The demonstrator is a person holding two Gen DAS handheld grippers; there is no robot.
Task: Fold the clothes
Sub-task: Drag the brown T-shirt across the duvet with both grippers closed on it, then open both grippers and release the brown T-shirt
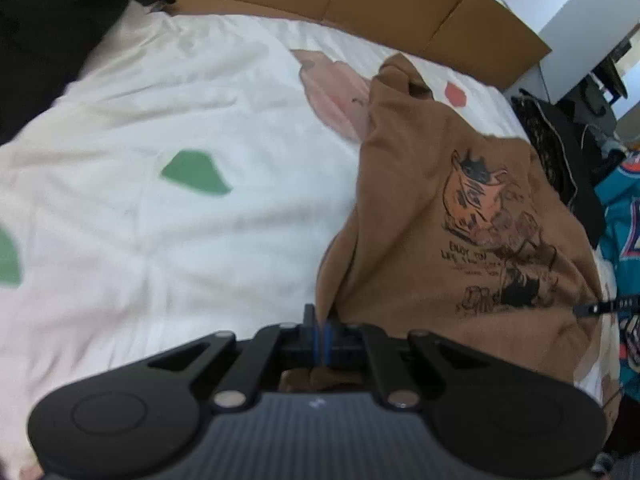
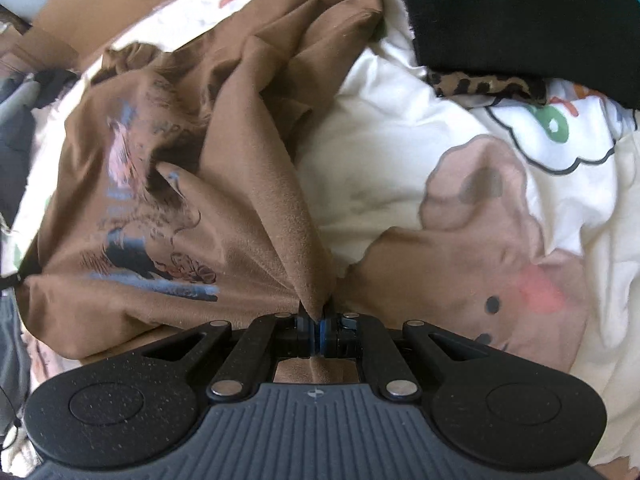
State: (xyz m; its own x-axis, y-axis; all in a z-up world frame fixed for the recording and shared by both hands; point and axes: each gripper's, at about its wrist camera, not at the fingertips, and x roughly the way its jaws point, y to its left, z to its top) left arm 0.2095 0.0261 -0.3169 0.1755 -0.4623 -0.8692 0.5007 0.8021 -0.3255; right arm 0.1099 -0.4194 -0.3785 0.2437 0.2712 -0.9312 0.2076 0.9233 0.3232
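While both grippers are closed on cloth, the brown shirt (image 1: 460,220) is held at two points on its near edge. The left gripper (image 1: 320,334) has its jaws together, with a fold of the shirt pinched between the pads; brown cloth also shows behind the jaws. The right gripper (image 2: 318,330) is likewise clamped on a gathered peak of the shirt (image 2: 168,184), which fans out from its jaws.

Relation governing the next move: from the left gripper the shirt lies ahead and to the right; from the right gripper it lies ahead and to the left. The garment therefore hangs between the two tools, its long axis running away from both, with the printed graphic facing up. Neither hand is clearly nearer; each holds its own corner. The far end rests bunched on the bedspread (image 1: 180,100).

Judgement: the shirt is not yet spread flat; drawing the two grips apart would probably tension the edge before any fold.

Containers: a cardboard box (image 1: 400,4) stands beyond the bed. Its contents cannot be determined.
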